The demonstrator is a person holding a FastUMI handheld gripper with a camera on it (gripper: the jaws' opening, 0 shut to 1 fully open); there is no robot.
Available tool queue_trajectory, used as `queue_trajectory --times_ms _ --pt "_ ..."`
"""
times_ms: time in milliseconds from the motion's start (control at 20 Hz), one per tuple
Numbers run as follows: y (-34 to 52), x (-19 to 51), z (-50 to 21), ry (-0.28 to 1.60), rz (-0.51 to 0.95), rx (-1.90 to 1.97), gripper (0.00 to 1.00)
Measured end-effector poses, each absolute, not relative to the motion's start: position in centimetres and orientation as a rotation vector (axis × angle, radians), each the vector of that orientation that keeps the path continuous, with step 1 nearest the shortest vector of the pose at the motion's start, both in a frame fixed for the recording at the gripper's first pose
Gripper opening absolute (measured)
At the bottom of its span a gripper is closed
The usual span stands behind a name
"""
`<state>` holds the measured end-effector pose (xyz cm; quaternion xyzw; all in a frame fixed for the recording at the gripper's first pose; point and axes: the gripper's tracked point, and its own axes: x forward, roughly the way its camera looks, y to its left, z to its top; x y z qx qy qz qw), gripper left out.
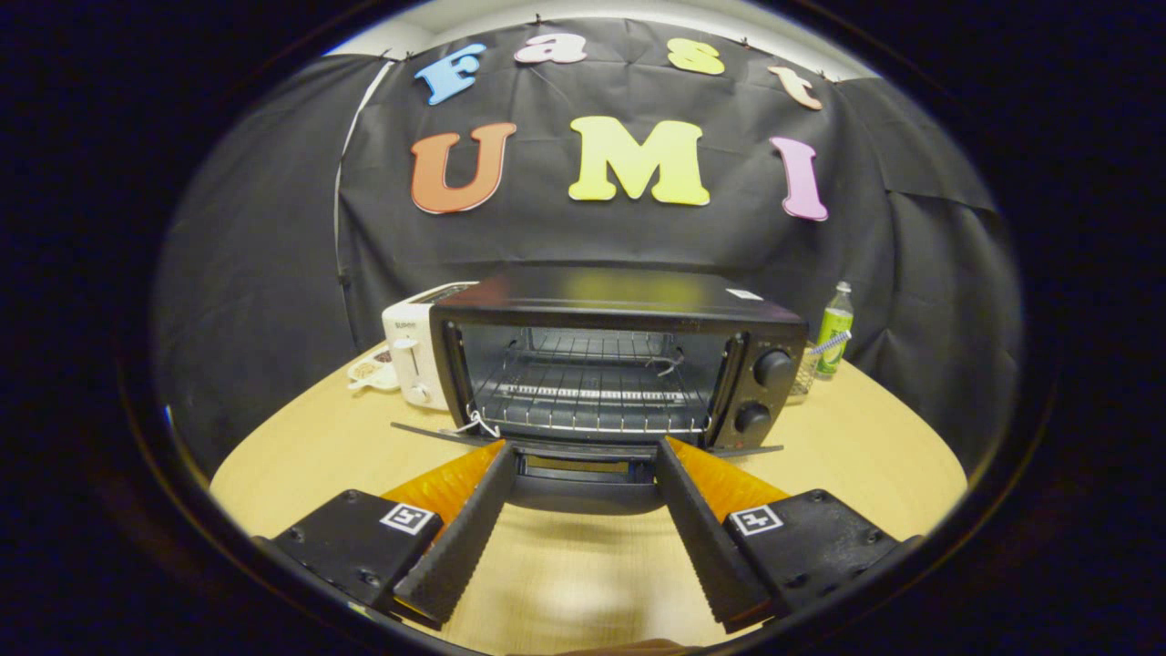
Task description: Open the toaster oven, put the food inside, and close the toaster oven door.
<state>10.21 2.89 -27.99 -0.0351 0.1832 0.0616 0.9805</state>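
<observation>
Hand-held gripper (583, 446) spread wide, holding nothing | toaster oven (619, 364) black, door (583, 474) down, rack (592, 392) bare

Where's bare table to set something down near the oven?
Bare wooden table lies left of the open black toaster oven and right of it. Crowded: white toaster and green bottle behind. The open gripper flanks the lowered door.

Black toaster oven (619, 364) on the wooden bench (847, 456), door open.

The oven faces the claw (583, 448), its door (583, 474) folded down flat toward the spread fingers, whose tips sit at the door's two sides without pressing on it. Inside, a wire rack (592, 392) spans the lit cavity and looks bare. Two round black knobs (772, 367) stand one above the other on the panel beside the opening. The top is glossy.
</observation>
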Motion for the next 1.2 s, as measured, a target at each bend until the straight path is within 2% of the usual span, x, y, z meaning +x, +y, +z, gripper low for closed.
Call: queue_trajectory --times_ms 250,350,550,750,850,1000,1200 --pt "2.0 8.5 -31.1 0.413 0.125 0.037 1.00" --pt "1.9 7.9 -32.6 0.459 0.132 0.069 0.94" --pt "1.7 7.2 -35.5 0.550 0.134 0.072 0.93" --pt "2.4 6.4 -34.0 0.557 0.202 0.104 0.93" --pt "3.8 5.4 -31.6 0.555 0.281 0.164 0.90" --pt "6.6 3.5 -28.1 0.589 0.424 0.260 0.91" --pt "10.0 0.6 -26.8 0.713 0.596 0.313 0.93"
